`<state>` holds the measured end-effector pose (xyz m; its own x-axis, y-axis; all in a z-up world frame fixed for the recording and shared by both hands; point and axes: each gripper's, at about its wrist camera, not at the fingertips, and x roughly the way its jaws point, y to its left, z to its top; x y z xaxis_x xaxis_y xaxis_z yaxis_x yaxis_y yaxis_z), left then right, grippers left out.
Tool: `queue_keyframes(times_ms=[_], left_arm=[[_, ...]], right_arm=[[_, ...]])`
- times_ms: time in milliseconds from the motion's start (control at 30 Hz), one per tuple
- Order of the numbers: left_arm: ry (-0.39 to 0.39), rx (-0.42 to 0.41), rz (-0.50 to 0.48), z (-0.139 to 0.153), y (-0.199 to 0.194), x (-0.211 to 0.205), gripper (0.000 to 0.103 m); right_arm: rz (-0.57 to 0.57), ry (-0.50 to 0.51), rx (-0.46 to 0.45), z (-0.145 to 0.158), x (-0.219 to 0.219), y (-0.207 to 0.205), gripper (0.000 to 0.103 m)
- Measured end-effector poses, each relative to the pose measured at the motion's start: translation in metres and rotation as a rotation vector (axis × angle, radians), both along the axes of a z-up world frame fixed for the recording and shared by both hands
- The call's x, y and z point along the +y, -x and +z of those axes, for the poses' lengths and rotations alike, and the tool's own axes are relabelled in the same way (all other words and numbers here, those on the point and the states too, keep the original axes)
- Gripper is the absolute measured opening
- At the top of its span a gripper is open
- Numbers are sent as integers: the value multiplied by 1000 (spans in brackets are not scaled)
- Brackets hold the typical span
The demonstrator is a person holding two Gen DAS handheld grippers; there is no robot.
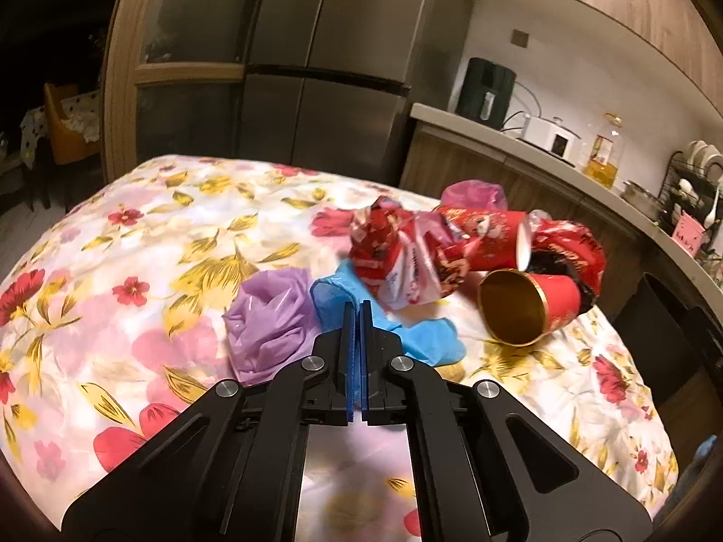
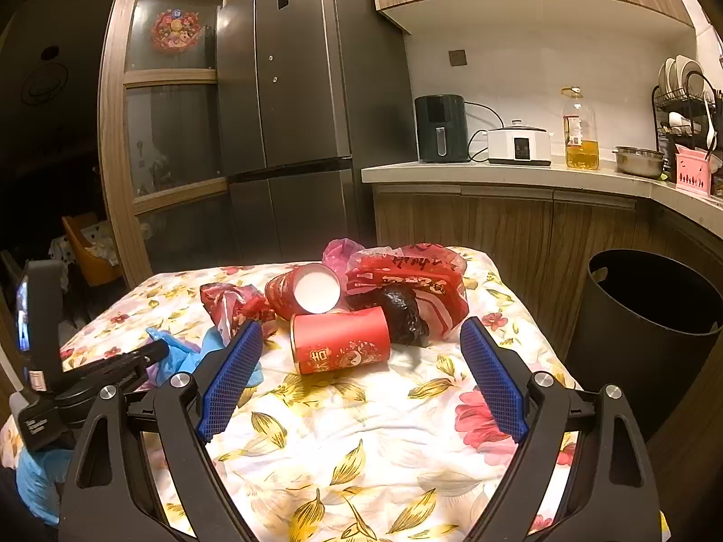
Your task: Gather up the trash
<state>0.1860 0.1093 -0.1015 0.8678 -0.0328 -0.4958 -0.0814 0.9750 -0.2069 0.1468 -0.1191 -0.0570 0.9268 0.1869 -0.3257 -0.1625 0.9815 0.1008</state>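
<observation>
A pile of trash lies on the floral-clothed table (image 1: pixel 135 248). My left gripper (image 1: pixel 359 311) is shut on a crumpled blue glove (image 1: pixel 424 338), with a purple plastic bag (image 1: pixel 266 316) just to its left. Beyond are a red wrapper (image 1: pixel 388 248) and a red paper cup (image 1: pixel 528 311) on its side, its inside gold. In the right wrist view my right gripper (image 2: pixel 361 329) stands open, its pads either side of that red cup (image 2: pixel 341 345) without touching it. The left gripper (image 2: pixel 162 348) shows at the left with the blue glove (image 2: pixel 180 354) at its tip.
Behind the cup lie a second red cup (image 2: pixel 312 293) with a white inside and a red plastic bag (image 2: pixel 406 280) over something black. A black bin (image 2: pixel 650 316) stands right of the table. A kitchen counter (image 2: pixel 497 174) and a fridge (image 2: pixel 298 90) are beyond.
</observation>
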Motion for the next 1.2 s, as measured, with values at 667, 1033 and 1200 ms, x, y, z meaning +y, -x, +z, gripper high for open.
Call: queue_keyframes(times_ms=[667,1033,1200], left_arm=[[91,-161,-44,45,57,-18,0],[109,-161,-45,44,55,-11,0],[124,-155,-60,42,51,-10,0]], right_arm=[[6,47,67,-24,26,-35,77],[-39,154,124,-47,71,-69,67],[-70,163,170,-53,70,-79,48]])
